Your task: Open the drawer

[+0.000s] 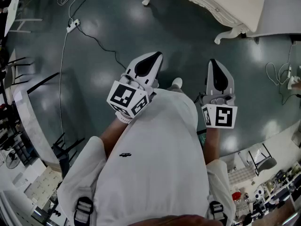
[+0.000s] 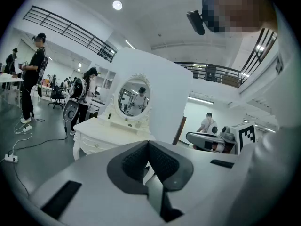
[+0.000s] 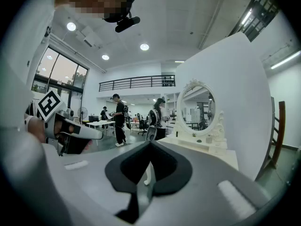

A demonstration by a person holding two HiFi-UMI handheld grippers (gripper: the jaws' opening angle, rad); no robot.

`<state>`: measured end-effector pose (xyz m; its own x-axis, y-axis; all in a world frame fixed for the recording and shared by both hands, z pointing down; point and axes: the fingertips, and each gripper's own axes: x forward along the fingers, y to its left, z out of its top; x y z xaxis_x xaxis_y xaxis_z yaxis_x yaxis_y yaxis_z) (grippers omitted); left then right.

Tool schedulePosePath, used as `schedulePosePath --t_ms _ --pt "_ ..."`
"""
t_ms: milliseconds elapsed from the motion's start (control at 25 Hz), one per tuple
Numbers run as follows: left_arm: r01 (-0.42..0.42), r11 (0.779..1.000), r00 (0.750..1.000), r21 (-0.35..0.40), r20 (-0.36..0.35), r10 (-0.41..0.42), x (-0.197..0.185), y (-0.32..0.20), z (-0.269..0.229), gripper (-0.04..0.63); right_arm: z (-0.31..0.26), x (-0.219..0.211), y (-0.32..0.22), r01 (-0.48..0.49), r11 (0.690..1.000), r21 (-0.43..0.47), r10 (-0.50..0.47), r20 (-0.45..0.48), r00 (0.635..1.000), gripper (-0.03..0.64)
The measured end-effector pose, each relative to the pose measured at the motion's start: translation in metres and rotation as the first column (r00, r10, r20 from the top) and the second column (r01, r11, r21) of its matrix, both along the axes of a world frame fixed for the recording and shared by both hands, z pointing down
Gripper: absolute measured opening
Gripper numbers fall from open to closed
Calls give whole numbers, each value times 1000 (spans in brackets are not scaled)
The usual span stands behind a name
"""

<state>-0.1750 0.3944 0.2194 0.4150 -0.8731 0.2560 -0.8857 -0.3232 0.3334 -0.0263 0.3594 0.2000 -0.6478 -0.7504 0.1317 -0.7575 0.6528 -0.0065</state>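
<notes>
**A:** Starting with the head view: any sign of the drawer?

**B:** Hard to pick out from up there. Only the white dressing table (image 1: 225, 6), standing at the far side of the dark floor (image 1: 155, 27). Well short of it, the left gripper (image 1: 156, 56) and the right gripper (image 1: 213, 64), held out side by side over bare floor ahead of a white shirt (image 1: 155, 149). Touching nothing, either of them.

**A:** Anything else lying on that floor?

**B:** Just a power strip (image 1: 73, 25) trailing a black cable (image 1: 101, 44), off toward the far left.

**A:** And through the left gripper view?

**B:** Jaws pressed fully together there, with nothing caught between. Past them, the dressing table again, carrying an oval mirror (image 2: 134, 98). Under its top edge, the drawer (image 2: 94, 146), sitting flush with the front as far as can be made out and well apart from the jaws. Off to the right, the right gripper, and at the far left a person (image 2: 32, 74) in black.

**A:** Then the right gripper view?

**B:** Much the same: jaws closed on each other, gripping nothing. Ahead and to the right, the dressing table side-on with its mirror. No telling the drawer from this angle. At the left, the left gripper, held about level.
</notes>
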Motion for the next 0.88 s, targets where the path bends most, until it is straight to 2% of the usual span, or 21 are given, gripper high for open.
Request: schedulePosePath --t_ms 200,320,400,640,880 --pt "52 998 999 26 -6 -52 47 18 -5 9 6 48 14 30 999 -25 -29 21 999 11" --pt "63 998 998 17 4 -63 73 27 -1 9 12 73 20 53 995 -79 -45 100 994 11" --pt "67 998 998 11 1 -67 85 31 -2 9 13 87 21 39 993 -109 -22 150 988 11" --pt "14 999 1000 30 22 -14 128 35 -13 9 9 121 35 9 997 -78 2 141 990 11" --pt "-41 998 998 51 53 39 159 32 -23 9 9 163 46 -67 984 -162 104 228 968 11"
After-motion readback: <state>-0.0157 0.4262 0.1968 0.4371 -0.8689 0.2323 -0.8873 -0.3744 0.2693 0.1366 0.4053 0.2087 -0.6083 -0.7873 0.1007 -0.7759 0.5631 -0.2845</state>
